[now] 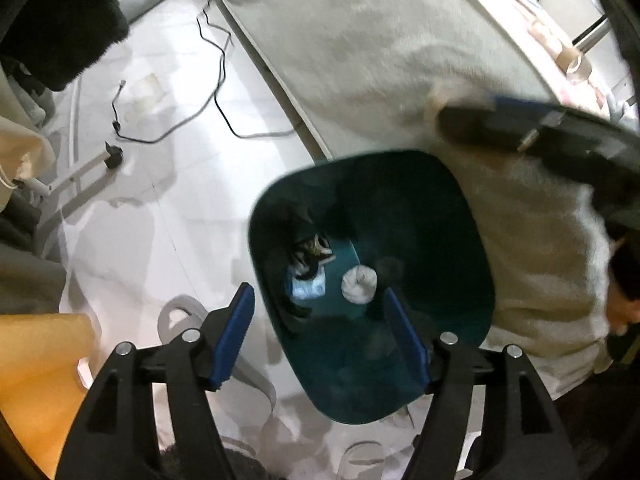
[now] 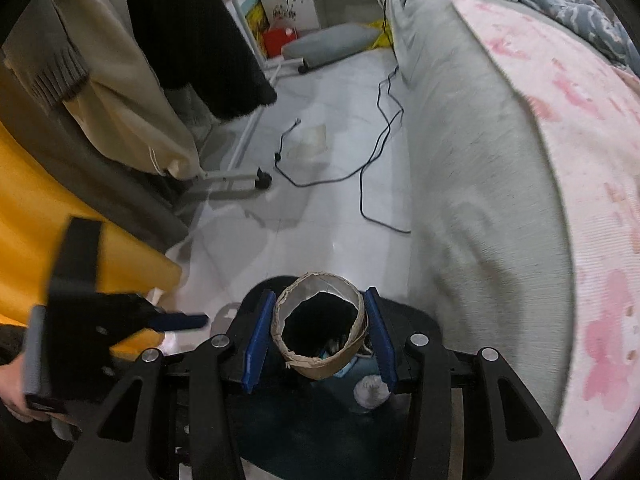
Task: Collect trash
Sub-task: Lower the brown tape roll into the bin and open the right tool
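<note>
A dark teal trash bin (image 1: 424, 216) stands on the floor against the bed. Inside it lie a white crumpled ball (image 1: 359, 288), a blue-and-white wrapper (image 1: 308, 290) and some dark scraps. My left gripper (image 1: 318, 294) hangs open above the bin's mouth with nothing between its blue pads. My right gripper (image 2: 319, 296) is shut on a torn brown cardboard tape ring (image 2: 320, 364), held over the same bin (image 2: 418, 318). The white ball (image 2: 372, 392) shows below it. The right gripper (image 1: 520, 128) appears blurred at the upper right of the left wrist view, and the left gripper (image 2: 180, 322) at the left of the right wrist view.
A bed with a grey-white cover (image 1: 380, 48) and pink flowered sheet (image 2: 580, 160) runs along the right. A black cable (image 2: 372, 152) trails over the white floor. A wheeled clothes rack (image 2: 240, 178) with hanging coats and a yellow cloth (image 2: 60, 220) stand on the left.
</note>
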The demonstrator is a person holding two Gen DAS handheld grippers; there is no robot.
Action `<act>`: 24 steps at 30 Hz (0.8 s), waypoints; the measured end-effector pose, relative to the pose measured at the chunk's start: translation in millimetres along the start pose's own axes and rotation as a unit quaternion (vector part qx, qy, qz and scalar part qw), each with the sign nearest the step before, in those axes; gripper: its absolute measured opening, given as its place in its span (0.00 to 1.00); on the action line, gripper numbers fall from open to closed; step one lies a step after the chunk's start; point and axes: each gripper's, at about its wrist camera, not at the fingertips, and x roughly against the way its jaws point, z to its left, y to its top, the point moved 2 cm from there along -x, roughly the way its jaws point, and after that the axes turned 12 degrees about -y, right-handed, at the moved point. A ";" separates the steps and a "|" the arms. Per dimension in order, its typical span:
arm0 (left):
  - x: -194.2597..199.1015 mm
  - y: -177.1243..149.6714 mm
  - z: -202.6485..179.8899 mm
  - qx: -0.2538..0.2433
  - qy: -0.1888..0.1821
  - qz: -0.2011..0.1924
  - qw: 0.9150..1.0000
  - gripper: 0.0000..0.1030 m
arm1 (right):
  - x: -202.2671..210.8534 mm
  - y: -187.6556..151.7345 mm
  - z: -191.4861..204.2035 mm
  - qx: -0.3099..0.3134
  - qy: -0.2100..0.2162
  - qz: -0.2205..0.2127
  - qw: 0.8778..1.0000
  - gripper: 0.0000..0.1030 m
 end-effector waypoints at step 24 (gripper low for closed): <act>127.6 20.6 -10.8 -0.057 0.034 -0.247 0.967 0.73 | -79.8 -26.8 28.5 0.047 -0.025 0.109 0.993 0.45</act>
